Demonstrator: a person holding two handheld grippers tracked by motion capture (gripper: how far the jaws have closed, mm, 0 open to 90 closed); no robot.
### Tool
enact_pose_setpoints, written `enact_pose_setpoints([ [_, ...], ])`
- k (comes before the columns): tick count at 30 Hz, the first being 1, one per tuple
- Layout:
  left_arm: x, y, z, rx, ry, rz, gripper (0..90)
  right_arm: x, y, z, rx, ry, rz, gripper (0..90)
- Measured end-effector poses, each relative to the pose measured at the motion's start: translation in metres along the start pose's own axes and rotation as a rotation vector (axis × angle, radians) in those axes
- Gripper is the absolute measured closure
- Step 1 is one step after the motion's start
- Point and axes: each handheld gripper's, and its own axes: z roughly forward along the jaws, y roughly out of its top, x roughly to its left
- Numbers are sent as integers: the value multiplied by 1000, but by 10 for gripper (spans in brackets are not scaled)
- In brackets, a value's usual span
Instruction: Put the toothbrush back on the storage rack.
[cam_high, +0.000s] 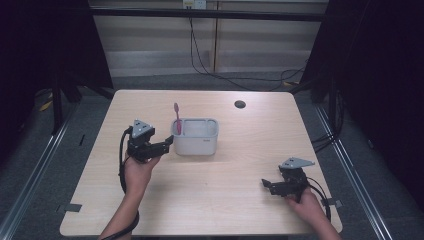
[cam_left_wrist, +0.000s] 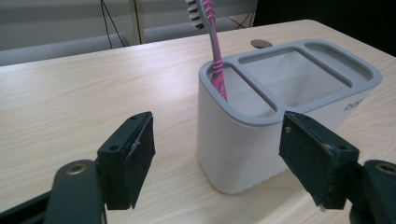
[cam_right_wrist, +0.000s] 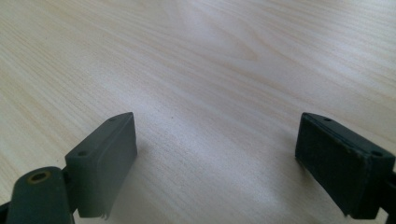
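A white holder with a grey rim (cam_high: 195, 136) (cam_left_wrist: 243, 135) stands near the middle of the wooden table (cam_high: 235, 150). A pink toothbrush (cam_high: 177, 117) (cam_left_wrist: 215, 51) stands upright in its left compartment, bristles up. My left gripper (cam_high: 169, 142) (cam_left_wrist: 217, 158) is open just left of the holder, jaws pointing at its near corner, nothing held between them. At the table's front right, my right gripper (cam_high: 265, 184) (cam_right_wrist: 215, 163) rests low, open, with bare tabletop between its jaws.
A dark round grommet (cam_high: 240, 104) (cam_left_wrist: 260, 44) sits at the table's far side. Cables (cam_high: 210, 65) trail over the floor behind the table. Dark curtains hang at both sides.
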Motion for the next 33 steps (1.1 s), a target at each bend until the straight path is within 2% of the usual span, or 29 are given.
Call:
enact_pose_setpoints([
  [5,2,-6,-2,34,-4,43,262,0,0,0,-2,0,-3,120],
  [13,9,-15,-4,47,-29,48,250,0,0,0,3,-1,4,120],
  [16,12,-17,-5,56,-43,65,241,0,0,0,2,-1,3,120],
  [21,15,-20,-5,59,-63,59,223,0,0,0,2,-1,3,120],
  [26,17,-23,-5,58,-69,46,212,0,0,0,3,-1,4,120],
  [33,22,-27,-5,82,-71,48,210,0,0,0,2,-1,3,120],
])
